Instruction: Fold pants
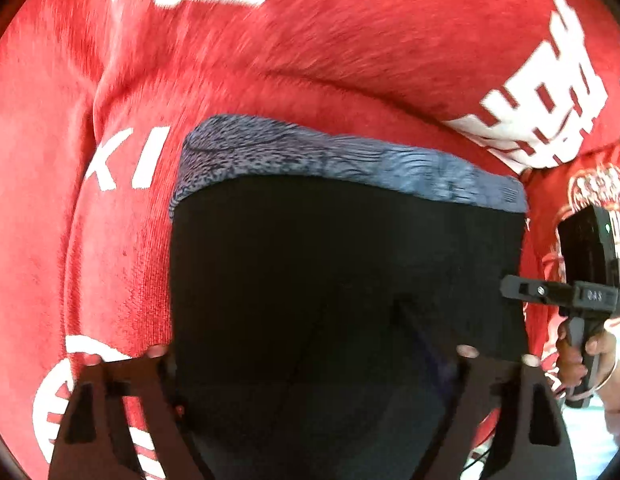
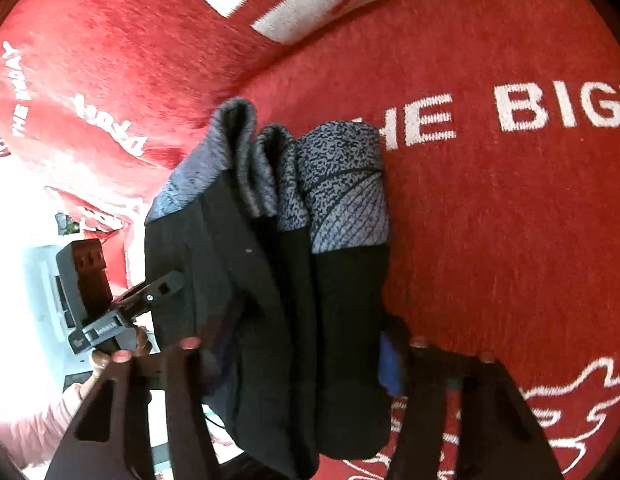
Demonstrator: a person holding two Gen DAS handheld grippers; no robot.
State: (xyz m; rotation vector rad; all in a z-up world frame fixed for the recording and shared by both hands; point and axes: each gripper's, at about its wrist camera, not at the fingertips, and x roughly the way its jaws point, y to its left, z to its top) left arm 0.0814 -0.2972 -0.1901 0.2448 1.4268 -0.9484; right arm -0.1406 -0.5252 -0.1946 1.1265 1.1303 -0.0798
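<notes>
One pair of pants (image 1: 341, 264) is in play: black fabric with a blue-grey speckled band along its far edge. In the left wrist view it hangs or lies as a broad dark panel filling the near middle, with the band (image 1: 329, 160) running across its far side. In the right wrist view the same pants (image 2: 270, 300) are bunched into several lengthwise folds, the speckled band (image 2: 341, 184) gathered into roughly three humps at the far end.

Under and behind the pants is one red blanket (image 1: 310, 40) with white lettering and emblems; the right wrist view reads "THE BIG", cut off at the right edge.

Two claws are present. The left claw (image 1: 310, 354) has its fingers spread wide on either side of the black fabric, which passes between them; the fabric hides the inner faces, so I cannot tell whether anything is pinched. The right claw (image 2: 306, 350) likewise straddles the folded pants with fingers well apart, a blue patch just inside its right finger; whether it grips cannot be made out.

Each camera also catches the other tool. The right claw's body (image 1: 581, 292) appears at the right edge of the left view, touching the pants' right edge, with a hand (image 1: 589, 356) round its handle. The left tool (image 2: 110, 308) shows at the left of the right view, its tip against the pants.

The lower left of the right view is washed out white, and much of the blanket is motion-blurred.
</notes>
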